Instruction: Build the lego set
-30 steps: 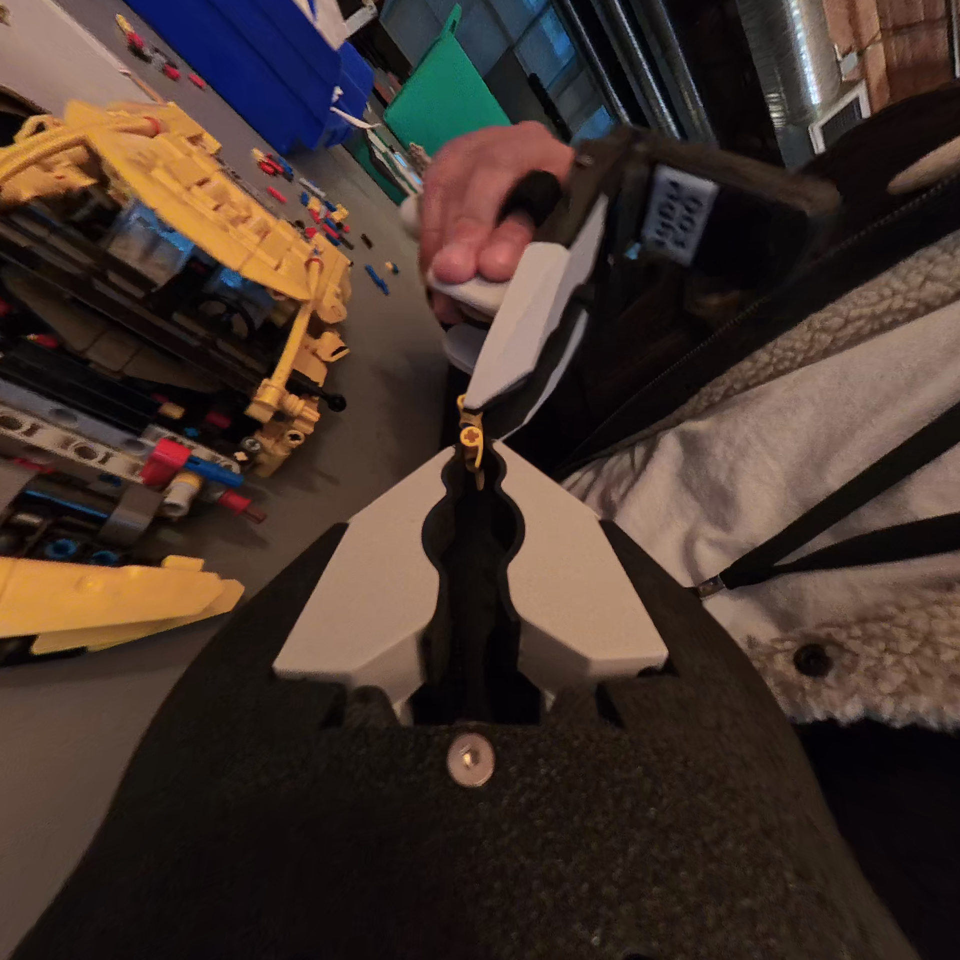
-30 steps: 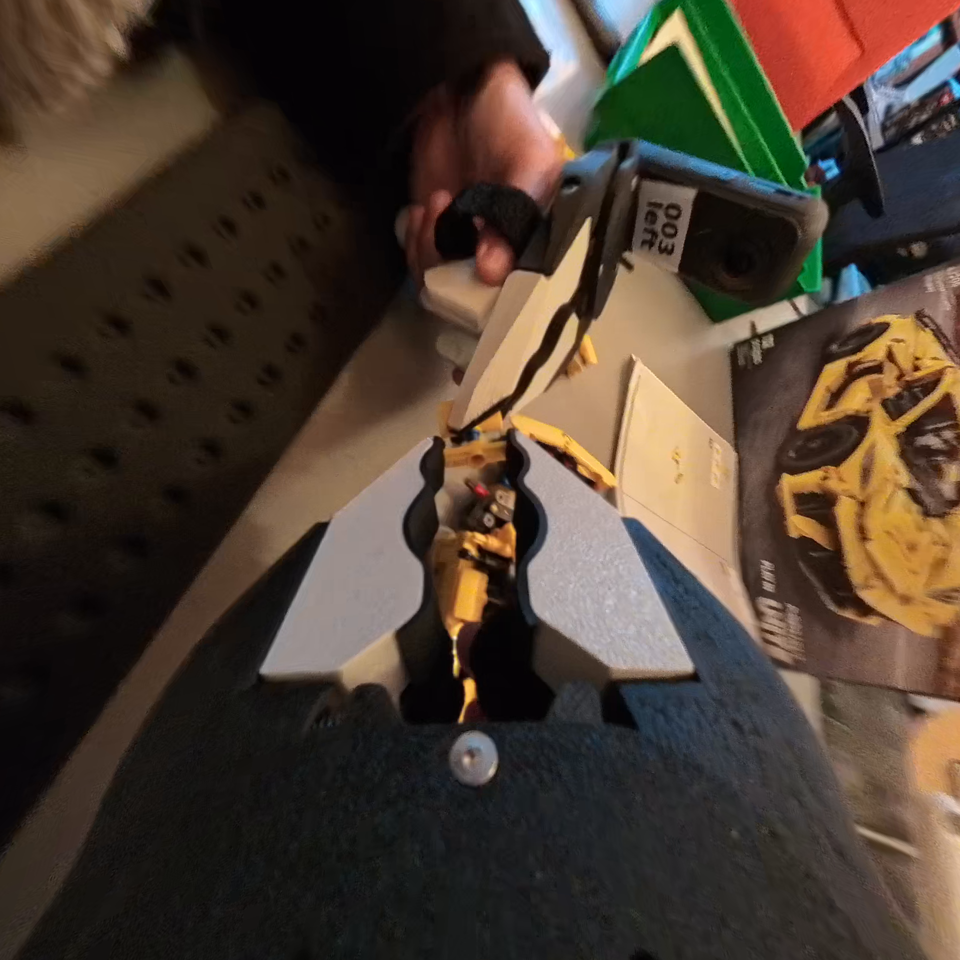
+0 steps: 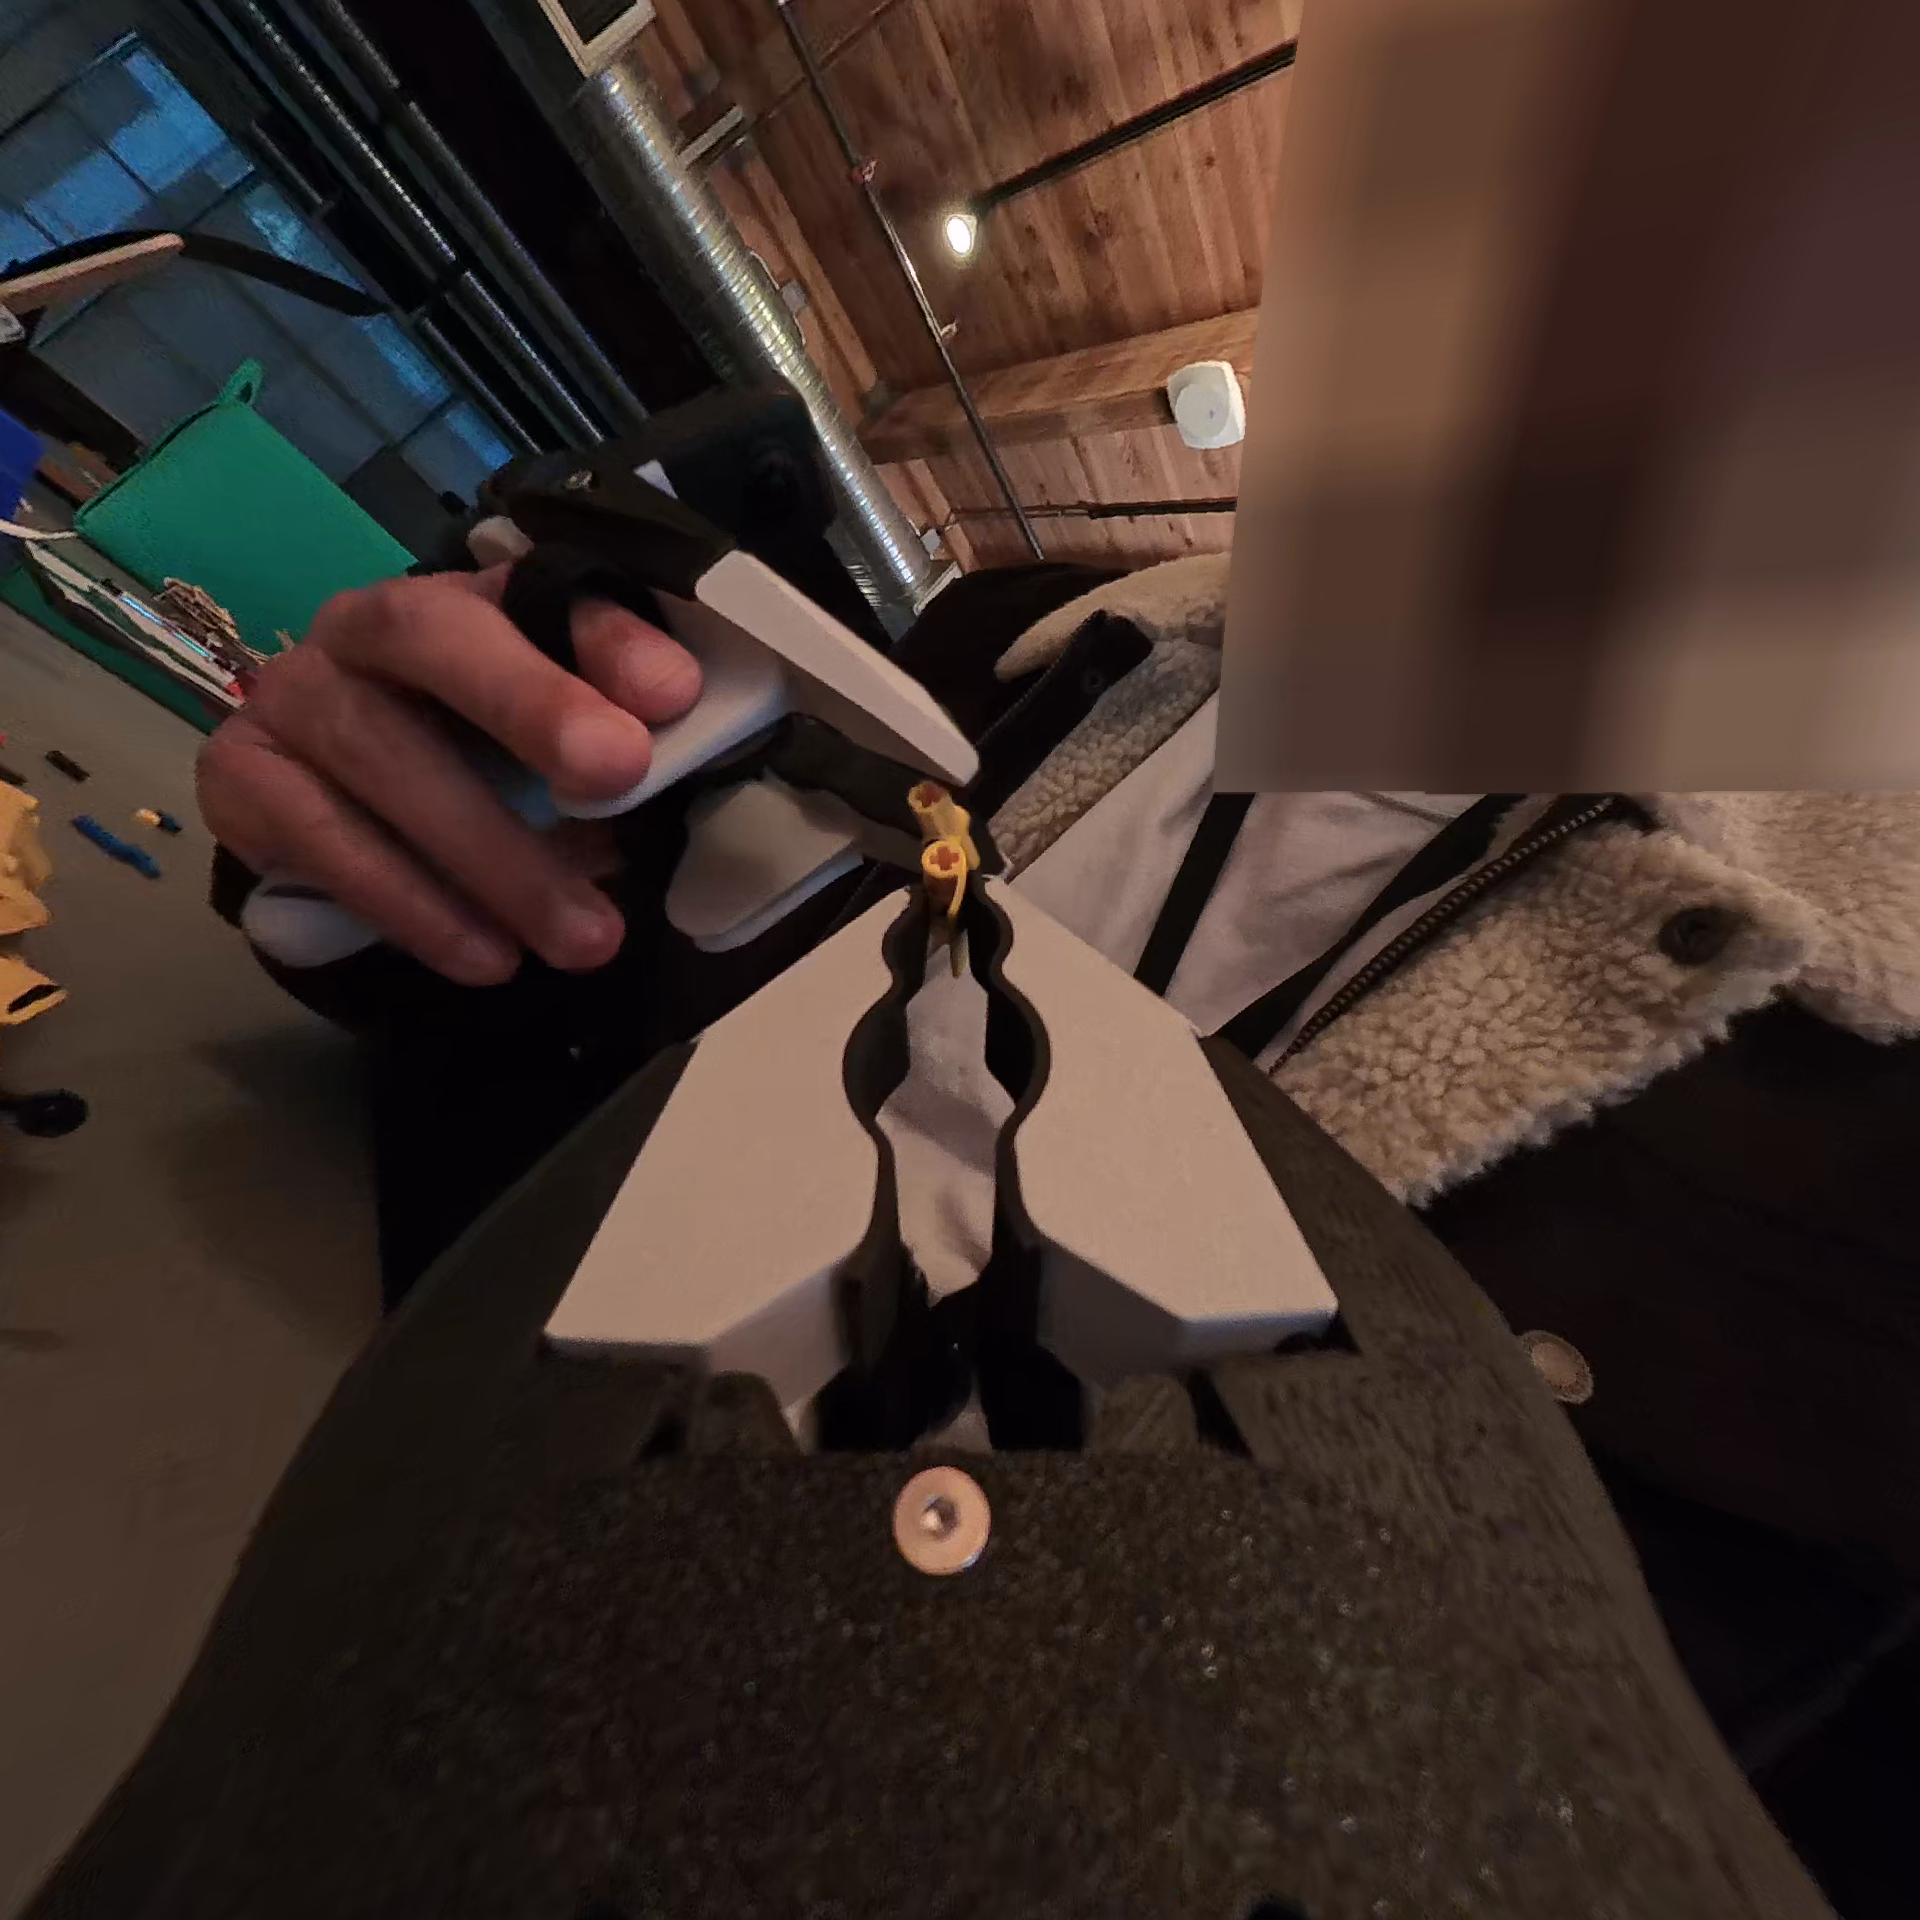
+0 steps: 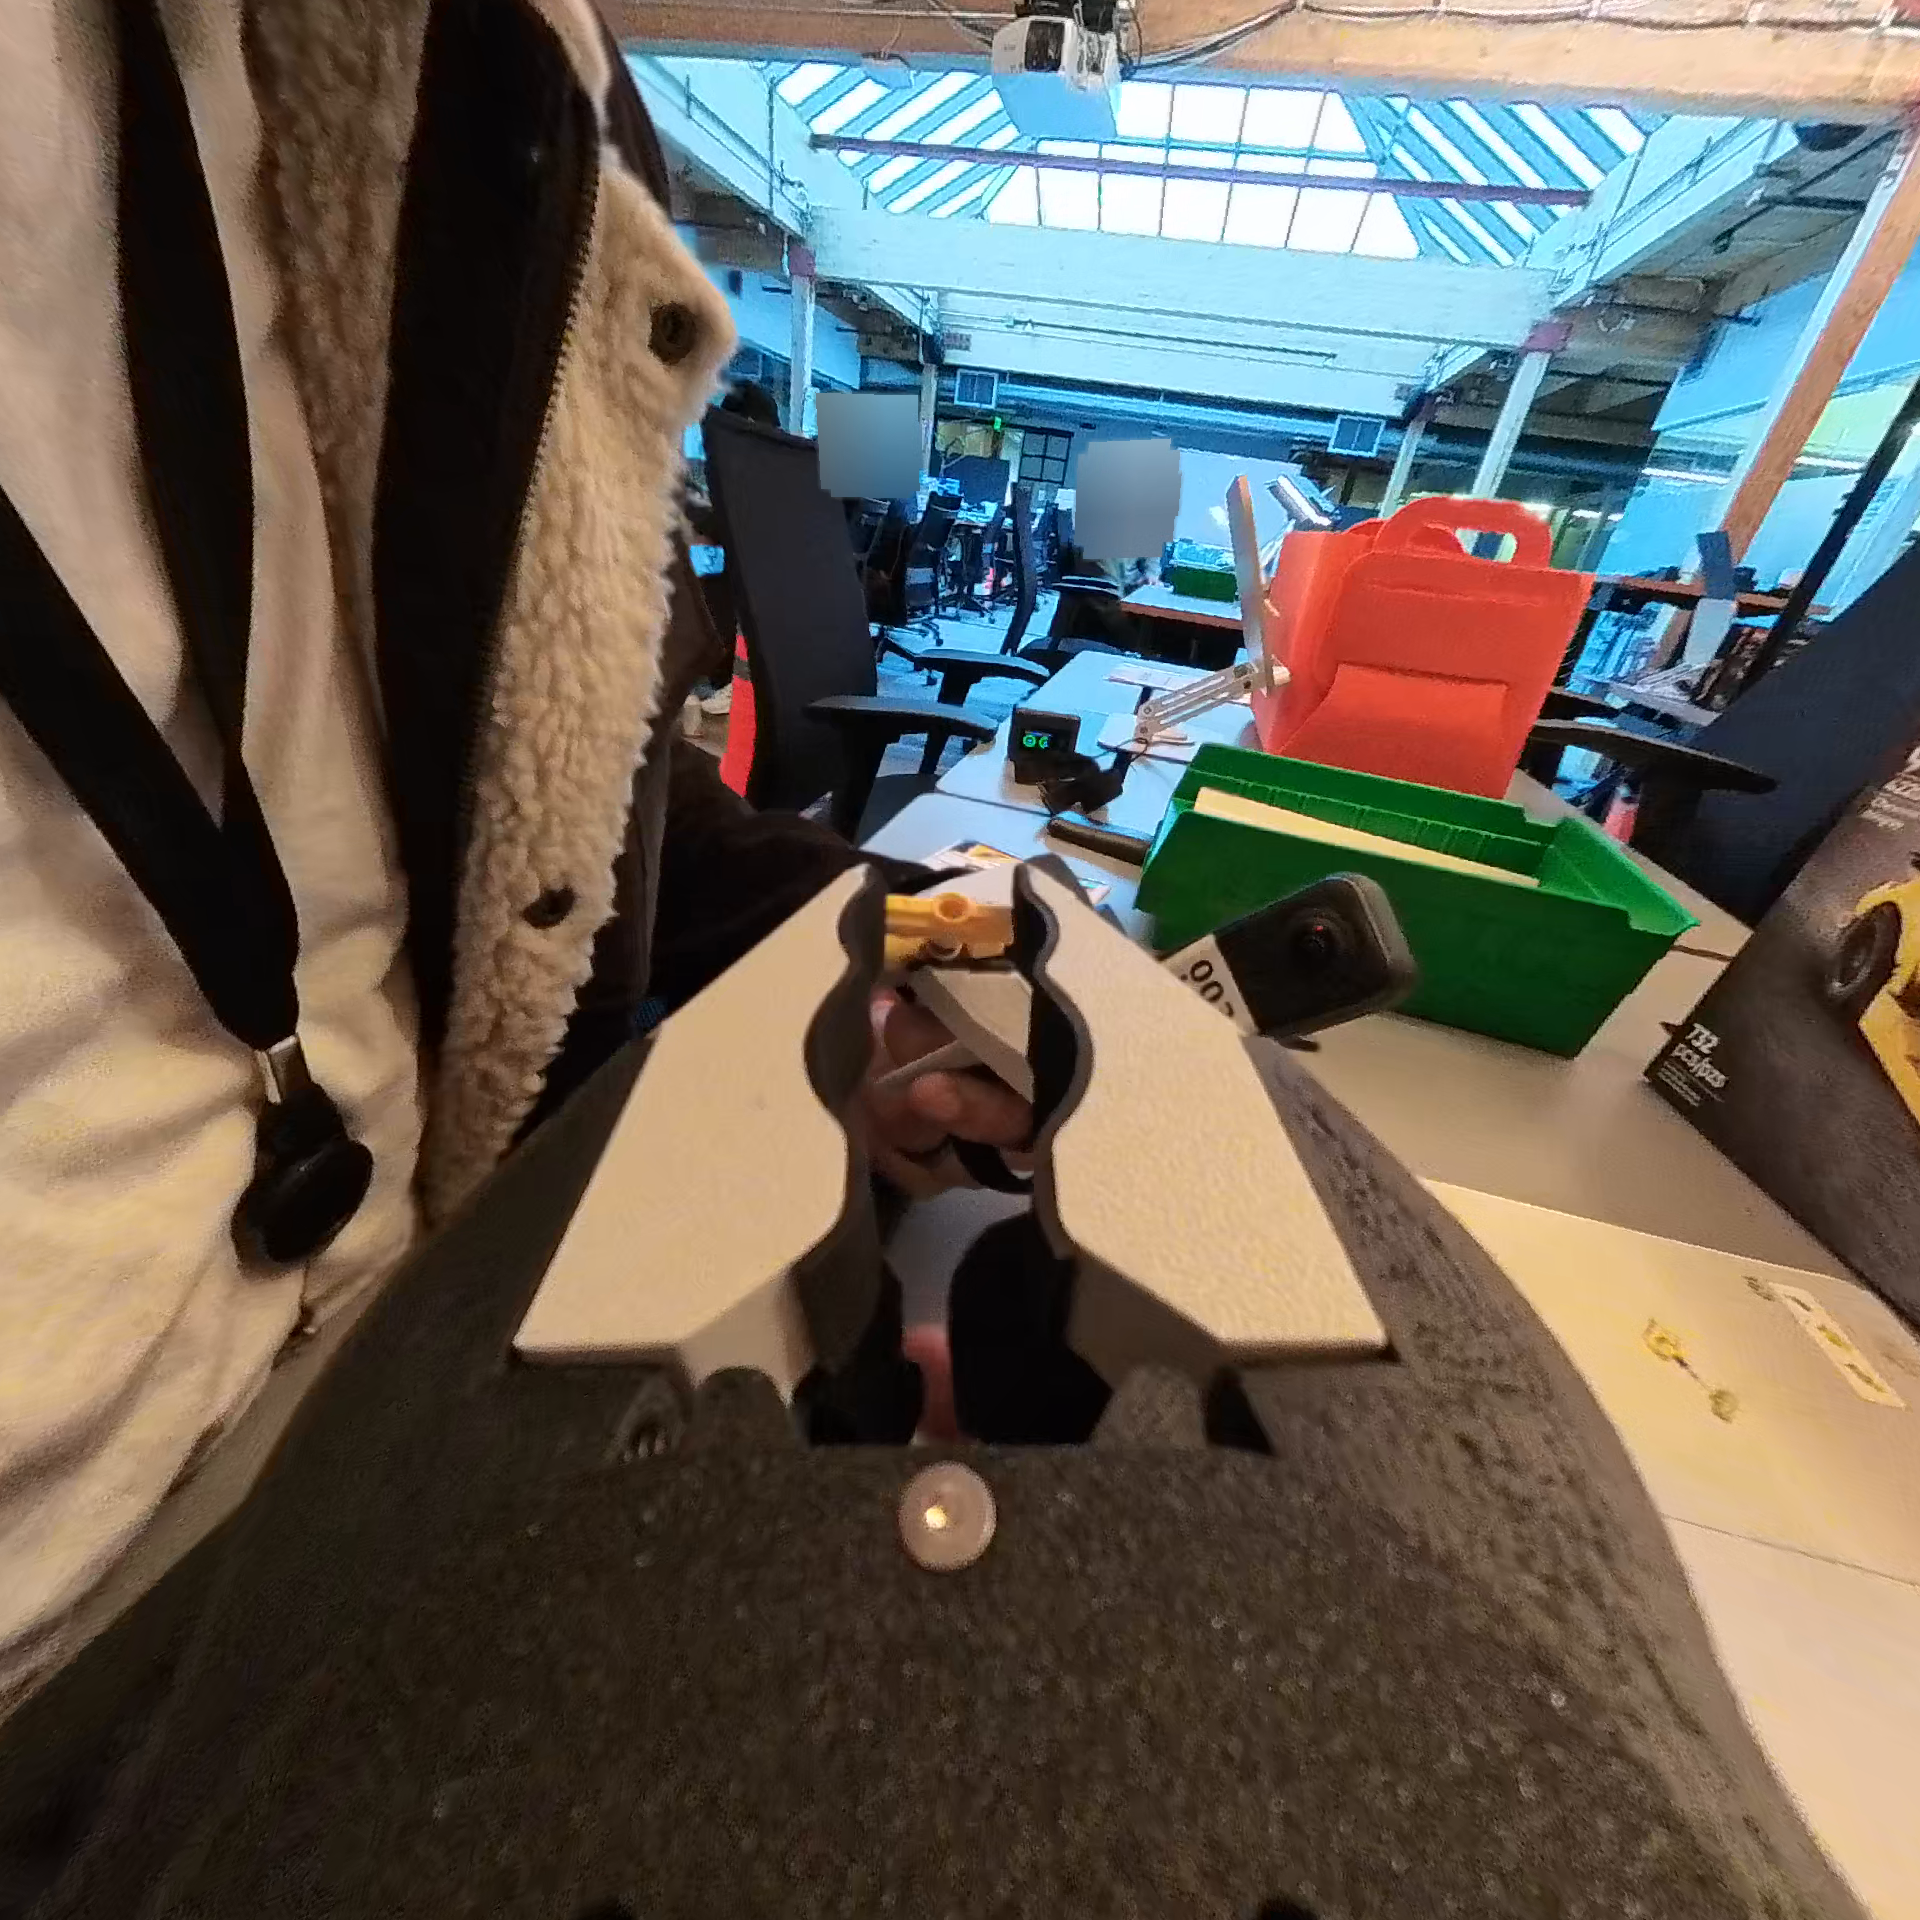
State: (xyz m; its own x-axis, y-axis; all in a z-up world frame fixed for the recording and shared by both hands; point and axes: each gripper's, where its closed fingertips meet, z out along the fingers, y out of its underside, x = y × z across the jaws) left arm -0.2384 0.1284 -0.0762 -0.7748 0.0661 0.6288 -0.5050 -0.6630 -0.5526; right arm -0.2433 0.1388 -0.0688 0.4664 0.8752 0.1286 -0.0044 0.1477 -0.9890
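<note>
Left gripper (image 3: 951,904): I have its jaws pinched narrow on a small yellow piece (image 3: 943,868), held at the very tips, up in the air in front of my jacket (image 3: 1455,997).
Right gripper (image 4: 951,914): its jaws are nearly together around the same yellow piece (image 4: 948,928); I judge it is gripping, but where the pads touch is hard to see.
Piece: it is off the bench, caught between the two grippers, which meet tip to tip; red cross-shaped ends show in the left wrist view.
Risk, slip: both holds are only at the tips, so any twist of one gripper against the other could flick the piece out, I think.
Risk, loss: a drop from here would land on my jacket or lap, not the bench, and a piece this small would be hard to find.
Risk, hand-over: if I let one gripper go before the other holds firm, the piece tilts or falls.
Risk, joint: I cannot tell whether this is one part or two; pushing off-axis could jam or split them.
Bench: pale grey; at the left edge some yellow build (image 3: 21,873) and loose bits (image 3: 114,836); on the right a green bin (image 4: 1455,914), the dark set box (image 4: 1808,1049) and a white booklet (image 4: 1714,1382).
Room: an open workshop with skylights, a wooden ceiling, a metal duct (image 3: 727,312), office chairs, an orange bag (image 4: 1423,634) far behind the bin.
</note>
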